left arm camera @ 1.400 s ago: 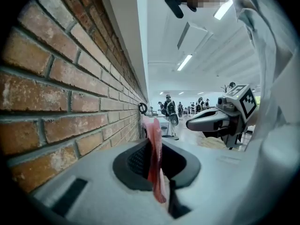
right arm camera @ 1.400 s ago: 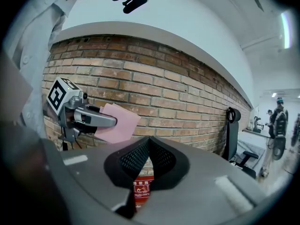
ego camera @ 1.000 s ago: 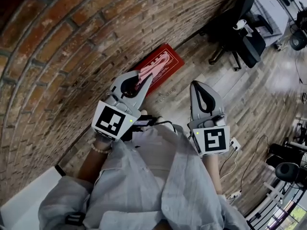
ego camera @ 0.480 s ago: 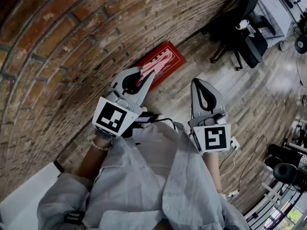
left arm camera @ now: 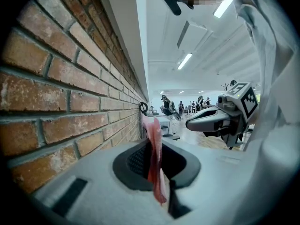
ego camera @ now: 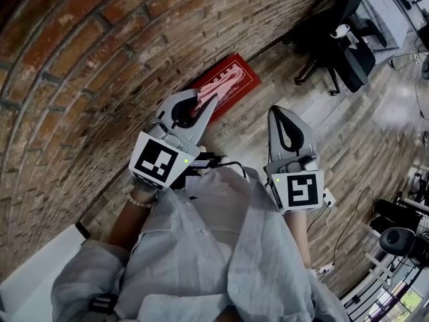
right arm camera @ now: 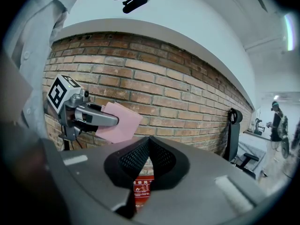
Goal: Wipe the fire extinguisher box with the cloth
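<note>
The red fire extinguisher box (ego camera: 231,78) stands on the floor against the brick wall, seen from above in the head view; part of its front (right arm camera: 141,194) shows between the right gripper's jaws. My left gripper (ego camera: 209,101) is shut on a pink cloth (ego camera: 218,86), which hangs over the box's top. That cloth (left arm camera: 153,156) stands upright between the jaws in the left gripper view, and shows as a flat pink sheet (right arm camera: 123,121) in the right gripper view. My right gripper (ego camera: 274,113) is shut with nothing in it, to the right of the box.
A brick wall (ego camera: 100,66) runs along the left. A black office chair (ego camera: 335,45) stands on the wood floor beyond the box. Cables and a power strip (ego camera: 327,203) lie at the right. More chairs and equipment crowd the far right edge.
Both grippers have stayed almost still; the view has shifted slightly, and the cloth remains held over the box.
</note>
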`<state>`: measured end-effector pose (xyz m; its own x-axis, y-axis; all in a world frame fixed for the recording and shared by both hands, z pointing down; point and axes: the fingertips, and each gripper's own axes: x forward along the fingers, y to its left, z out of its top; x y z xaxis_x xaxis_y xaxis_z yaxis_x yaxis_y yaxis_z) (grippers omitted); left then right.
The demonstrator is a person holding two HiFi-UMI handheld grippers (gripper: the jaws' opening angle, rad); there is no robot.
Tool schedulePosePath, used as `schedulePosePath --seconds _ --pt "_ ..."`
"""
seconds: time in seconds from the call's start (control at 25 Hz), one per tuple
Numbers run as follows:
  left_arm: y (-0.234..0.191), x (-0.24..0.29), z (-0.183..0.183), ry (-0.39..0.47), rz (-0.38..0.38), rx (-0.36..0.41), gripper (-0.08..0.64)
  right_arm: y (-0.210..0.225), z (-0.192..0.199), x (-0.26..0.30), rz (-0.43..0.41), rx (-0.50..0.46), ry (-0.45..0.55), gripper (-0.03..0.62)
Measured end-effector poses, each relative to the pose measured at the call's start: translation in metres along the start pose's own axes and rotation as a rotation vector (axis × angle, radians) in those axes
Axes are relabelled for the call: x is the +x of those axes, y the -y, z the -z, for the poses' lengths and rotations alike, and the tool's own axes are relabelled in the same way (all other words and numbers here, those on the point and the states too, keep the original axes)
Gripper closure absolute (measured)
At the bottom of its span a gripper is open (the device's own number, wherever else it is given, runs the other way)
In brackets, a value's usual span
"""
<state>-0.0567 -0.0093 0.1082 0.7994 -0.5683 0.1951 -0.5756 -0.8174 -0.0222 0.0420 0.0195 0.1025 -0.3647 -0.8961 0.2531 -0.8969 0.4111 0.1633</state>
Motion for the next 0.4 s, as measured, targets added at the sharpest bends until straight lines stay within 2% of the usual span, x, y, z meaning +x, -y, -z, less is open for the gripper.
schedulePosePath --seconds 0.4 --pt "0.0000 0.0005 0.0008 -0.010 -0.004 -0.019 0.549 -0.0017 0.0013 0.0015 -0.008 0.002 -0.001 0.586"
